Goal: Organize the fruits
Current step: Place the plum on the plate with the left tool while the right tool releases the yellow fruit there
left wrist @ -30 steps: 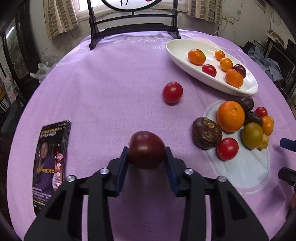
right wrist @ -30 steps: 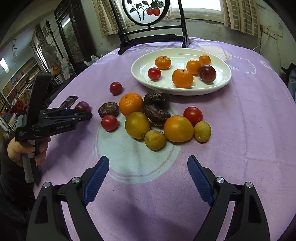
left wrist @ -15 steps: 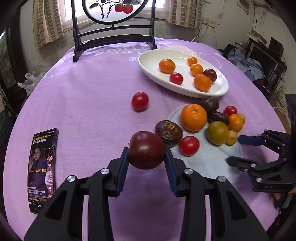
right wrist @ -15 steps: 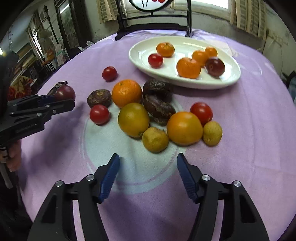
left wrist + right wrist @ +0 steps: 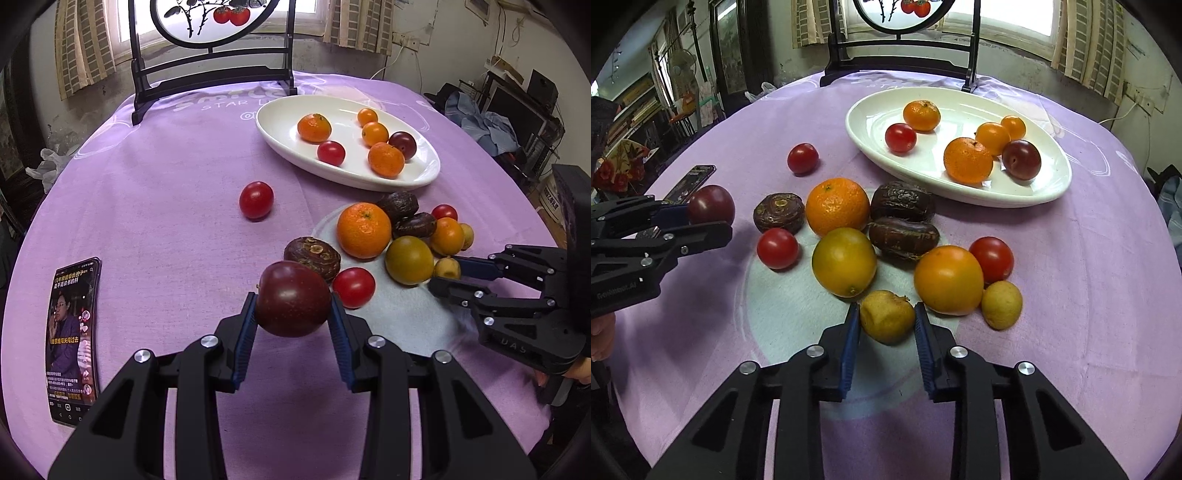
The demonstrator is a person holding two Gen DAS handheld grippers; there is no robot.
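My left gripper (image 5: 293, 297) is shut on a dark red plum (image 5: 291, 299) and holds it above the purple cloth, left of the fruit pile. In the right wrist view that plum (image 5: 711, 203) shows at the left. The jaws of my right gripper (image 5: 887, 314) are closing on a small yellow fruit (image 5: 886, 317) at the near edge of the pile, and both blue pads touch its sides. Behind it lie a greenish-yellow citrus (image 5: 844, 262) and an orange one (image 5: 948, 280). A white oval plate (image 5: 960, 195) further back holds several oranges, a tomato and a plum.
The pile also has a large orange (image 5: 837, 206), wrinkled brown fruits (image 5: 903, 201), cherry tomatoes (image 5: 777, 248) and another small yellow fruit (image 5: 1001, 304). One tomato (image 5: 256, 199) lies alone. A phone (image 5: 72, 339) lies near the left table edge. A dark wooden screen stand (image 5: 210, 74) is at the back.
My right gripper came forward and down to the pile and its jaws went from wide apart to closed around the small yellow fruit. The left gripper drifted toward the pile, still holding the plum.
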